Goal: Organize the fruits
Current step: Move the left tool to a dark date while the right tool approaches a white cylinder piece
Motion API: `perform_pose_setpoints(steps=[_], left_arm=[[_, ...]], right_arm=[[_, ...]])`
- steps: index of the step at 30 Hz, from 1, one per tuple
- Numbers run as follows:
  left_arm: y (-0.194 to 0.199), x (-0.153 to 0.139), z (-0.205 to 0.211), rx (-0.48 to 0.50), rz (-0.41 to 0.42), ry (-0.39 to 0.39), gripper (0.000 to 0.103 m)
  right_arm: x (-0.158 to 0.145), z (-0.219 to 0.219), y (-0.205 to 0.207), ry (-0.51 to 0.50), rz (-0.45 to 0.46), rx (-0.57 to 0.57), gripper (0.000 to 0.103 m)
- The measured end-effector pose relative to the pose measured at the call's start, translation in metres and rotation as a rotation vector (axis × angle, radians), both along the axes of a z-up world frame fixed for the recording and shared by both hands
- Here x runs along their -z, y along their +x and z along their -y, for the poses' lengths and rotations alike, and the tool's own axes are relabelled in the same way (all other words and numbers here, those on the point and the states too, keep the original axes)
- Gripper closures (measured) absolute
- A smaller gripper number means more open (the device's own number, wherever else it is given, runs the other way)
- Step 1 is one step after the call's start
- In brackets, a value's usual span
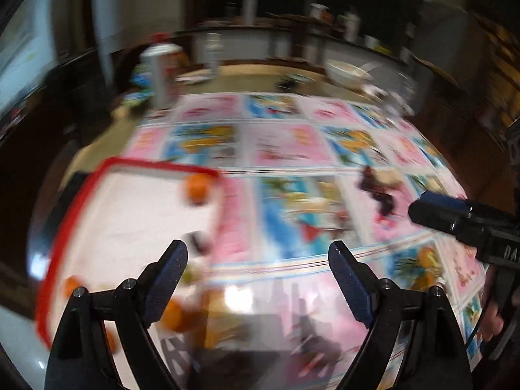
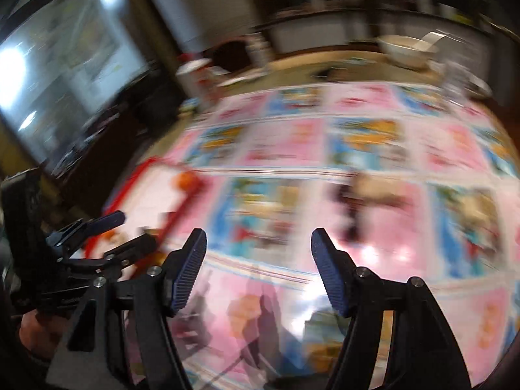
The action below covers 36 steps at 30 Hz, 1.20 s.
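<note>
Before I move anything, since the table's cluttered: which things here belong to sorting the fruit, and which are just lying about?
For the job:
- red-rimmed tray
- orange fruit at the tray's far corner
- orange fruit by the left gripper
- right gripper, open like the left one

Lying about:
- can
- white bowl
- dark blurred object, unidentifiable

The left hand-held gripper (image 1: 258, 252) is hovering with its two dark fingers spread wide apart and nothing between them. The right hand-held gripper (image 2: 259, 240) is likewise hanging with its fingers wide apart and empty. The two are sitting side by side, near each other, each showing at the edge of the other's view. A hand (image 2: 35, 334) is gripping the left one's handle from below, and fingers (image 1: 492, 318) are wrapping the right one's handle.
</note>
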<state>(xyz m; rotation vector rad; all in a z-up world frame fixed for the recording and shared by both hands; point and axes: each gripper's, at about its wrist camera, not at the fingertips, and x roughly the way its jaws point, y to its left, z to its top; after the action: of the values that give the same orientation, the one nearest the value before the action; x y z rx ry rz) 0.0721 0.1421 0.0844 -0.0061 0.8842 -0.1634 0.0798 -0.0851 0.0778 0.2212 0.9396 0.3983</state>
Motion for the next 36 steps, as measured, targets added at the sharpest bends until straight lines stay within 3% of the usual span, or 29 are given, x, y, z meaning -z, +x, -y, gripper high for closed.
perform_pose_setpoints(steps=[7,13,23,36], left_arm=[[0.039,0.025,0.094,0.188,-0.022,0.071,0.014],[0.060,0.047,0.138,0.224,-0.044,0.102,0.014],[0.073,0.063,0.168,0.187,-0.072,0.077,0.014],[0.080,0.077,0.168,0.146,-0.126,0.067,0.014]], right_arm=[[0.020,0.077,0.012,-0.087,-0.016,0.130,0.035],[0.029,0.129,0.025,-0.214,0.018,0.230,0.035],[0.052,0.161,0.057,-0.241,-0.019,0.239,0.035],[0.068,0.167,0.071,-0.246,-0.039,0.242,0.035]])
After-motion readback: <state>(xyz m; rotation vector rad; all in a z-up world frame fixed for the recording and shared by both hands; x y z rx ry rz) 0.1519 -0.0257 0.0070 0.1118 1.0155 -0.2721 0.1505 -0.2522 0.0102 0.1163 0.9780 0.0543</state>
